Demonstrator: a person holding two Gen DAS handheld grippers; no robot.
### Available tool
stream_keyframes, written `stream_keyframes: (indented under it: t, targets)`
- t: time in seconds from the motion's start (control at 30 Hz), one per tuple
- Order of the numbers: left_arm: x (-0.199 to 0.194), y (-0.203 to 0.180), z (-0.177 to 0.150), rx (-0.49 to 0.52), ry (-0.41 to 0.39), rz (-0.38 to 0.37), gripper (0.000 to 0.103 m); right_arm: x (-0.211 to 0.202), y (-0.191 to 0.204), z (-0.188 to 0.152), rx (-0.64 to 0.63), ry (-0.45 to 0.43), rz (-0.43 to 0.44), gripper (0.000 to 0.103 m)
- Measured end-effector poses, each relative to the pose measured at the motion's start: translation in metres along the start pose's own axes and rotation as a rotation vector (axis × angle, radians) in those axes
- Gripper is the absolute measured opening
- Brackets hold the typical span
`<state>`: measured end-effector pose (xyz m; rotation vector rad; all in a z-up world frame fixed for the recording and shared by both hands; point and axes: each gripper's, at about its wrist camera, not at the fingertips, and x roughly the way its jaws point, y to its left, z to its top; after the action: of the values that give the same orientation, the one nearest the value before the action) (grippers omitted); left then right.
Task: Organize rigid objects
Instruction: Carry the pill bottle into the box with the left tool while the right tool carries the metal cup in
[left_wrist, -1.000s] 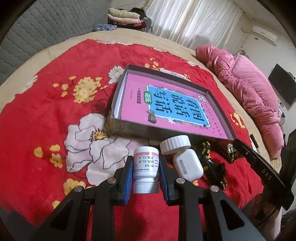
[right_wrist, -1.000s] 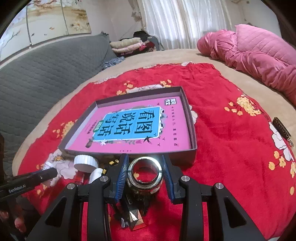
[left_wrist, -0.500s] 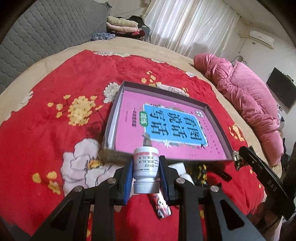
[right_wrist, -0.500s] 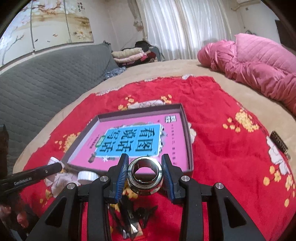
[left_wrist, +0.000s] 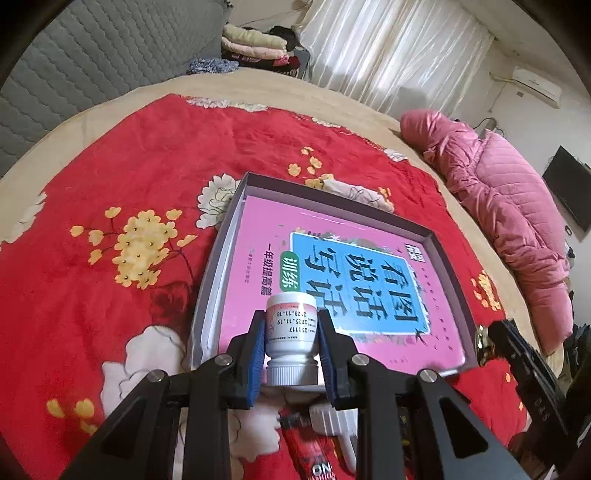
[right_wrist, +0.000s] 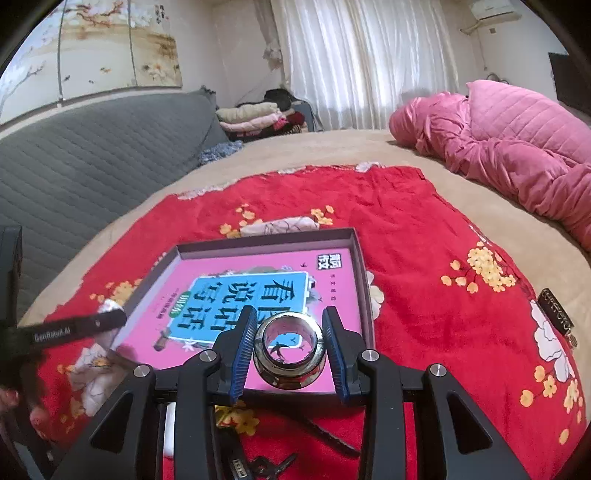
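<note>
My left gripper (left_wrist: 291, 332) is shut on a small white pill bottle (left_wrist: 291, 334), held upside down over the near edge of a shallow grey box (left_wrist: 214, 266). A pink book (left_wrist: 332, 273) with a blue title panel lies in the box. My right gripper (right_wrist: 290, 343) is shut on a shiny metal ring (right_wrist: 290, 350), held above the near right corner of the same box (right_wrist: 360, 266) and its book (right_wrist: 251, 291). The left gripper's finger (right_wrist: 70, 326) shows at the left of the right wrist view.
The box lies on a red flowered blanket (left_wrist: 122, 177) on a beige bed. Small white and dark items (left_wrist: 328, 424) lie under my left gripper. Keys (right_wrist: 266, 465) lie under my right gripper. A dark strip (right_wrist: 556, 314) lies right. A pink quilt (right_wrist: 517, 147) lies far right.
Both grippers have risen and moved forward over the box, each carrying its object. The loose items on the blanket have slid below and behind the fingers.
</note>
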<state>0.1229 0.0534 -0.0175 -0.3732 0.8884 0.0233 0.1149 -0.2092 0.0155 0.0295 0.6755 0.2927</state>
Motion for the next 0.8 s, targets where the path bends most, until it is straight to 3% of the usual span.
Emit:
stream_keyframes:
  t: [0.8]
  targets:
    - [0.04, 0.005, -0.004, 0.123, 0.065, 0.109, 0.027, 0.042, -0.003, -0.01, -0.029, 0.111, -0.079, 0.038]
